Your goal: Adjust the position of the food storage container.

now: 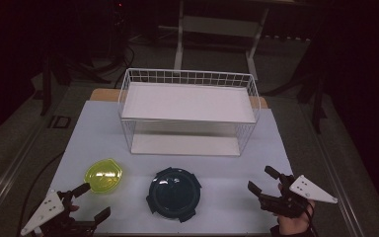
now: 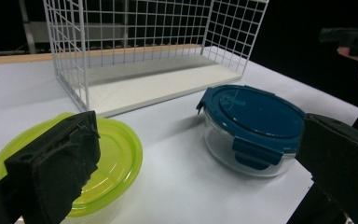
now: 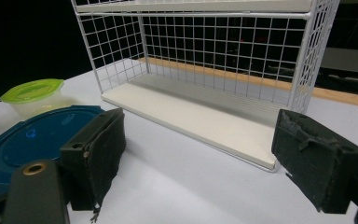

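Note:
A round glass container with a dark blue clip lid [image 1: 173, 193] [image 2: 251, 126] [image 3: 32, 140] sits near the table's front edge, in the middle. Left of it rests a small tub with a yellow-green lid [image 1: 103, 175] [image 2: 116, 154] [image 3: 35, 95]. My left gripper [image 1: 93, 202] [image 2: 196, 172] hovers at the front left, open, just short of the green tub and holding nothing. At the front right my right gripper [image 1: 262, 179] [image 3: 205, 158] is open too, empty, and stands apart from the blue container.
A white wire rack [image 1: 187, 111] [image 2: 144, 46] [image 3: 205, 70] with two white shelves stands at the back of the white table top [image 1: 237, 207]. Bare table lies between rack and containers. Dark floor surrounds the table.

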Demonstrator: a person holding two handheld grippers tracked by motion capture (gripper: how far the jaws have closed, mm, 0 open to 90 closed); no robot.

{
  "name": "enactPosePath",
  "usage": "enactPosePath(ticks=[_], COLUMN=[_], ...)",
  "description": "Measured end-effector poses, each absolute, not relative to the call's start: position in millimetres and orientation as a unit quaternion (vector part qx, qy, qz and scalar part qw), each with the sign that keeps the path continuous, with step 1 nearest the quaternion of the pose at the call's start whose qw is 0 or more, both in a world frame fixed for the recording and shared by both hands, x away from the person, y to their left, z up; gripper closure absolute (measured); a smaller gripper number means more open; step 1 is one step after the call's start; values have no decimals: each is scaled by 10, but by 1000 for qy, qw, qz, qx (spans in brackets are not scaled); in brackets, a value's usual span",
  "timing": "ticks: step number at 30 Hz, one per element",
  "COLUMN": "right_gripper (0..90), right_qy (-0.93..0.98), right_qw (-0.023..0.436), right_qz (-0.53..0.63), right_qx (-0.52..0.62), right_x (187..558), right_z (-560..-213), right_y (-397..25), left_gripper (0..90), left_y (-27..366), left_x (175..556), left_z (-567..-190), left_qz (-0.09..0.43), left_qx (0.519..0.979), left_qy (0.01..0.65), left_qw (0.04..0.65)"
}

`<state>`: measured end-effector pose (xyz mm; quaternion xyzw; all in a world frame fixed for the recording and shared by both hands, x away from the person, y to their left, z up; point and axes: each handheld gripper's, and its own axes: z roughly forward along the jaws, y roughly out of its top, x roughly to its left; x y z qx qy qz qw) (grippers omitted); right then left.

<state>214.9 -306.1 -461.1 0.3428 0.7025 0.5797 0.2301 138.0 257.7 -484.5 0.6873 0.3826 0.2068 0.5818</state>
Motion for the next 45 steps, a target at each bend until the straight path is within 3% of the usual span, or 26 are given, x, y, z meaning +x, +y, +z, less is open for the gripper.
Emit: enactPosePath(ticks=[11, 20, 23, 29, 34, 39, 45], right_gripper=[171, 171, 171, 171, 171, 172, 172], right_qy=[698, 697, 697, 697, 698, 698, 697], right_qw=[232, 230, 229, 226, 224, 224, 221], right_qz=[584, 585, 586, 588, 588, 588, 589], right_qx=[343, 344, 344, 343, 342, 342, 344], right_x=[2144, 2140, 2144, 2147, 2149, 2149, 2150], right_z=[-4593, -4591, -4594, -4596, -4599, -4600, -4604], right_y=[-3062, -3061, -3062, -3066, -3060, -3061, -3060], left_gripper=[0, 0, 100, 446, 645, 690, 842], left_y=[2586, 2380, 2286, 2154, 2039, 1881, 1756], left_x=[1515, 1699, 1721, 1714, 1709, 1709, 1730], left_z=[-4539, -4462, -4482, -4586, -4675, -4822, -4953], left_qz=[210, 159, 148, 127, 115, 97, 91], left_qx=[703, 741, 755, 774, 795, 819, 840], left_qy=[369, 353, 351, 336, 332, 332, 327], left_qw=[571, 548, 534, 521, 495, 459, 423])
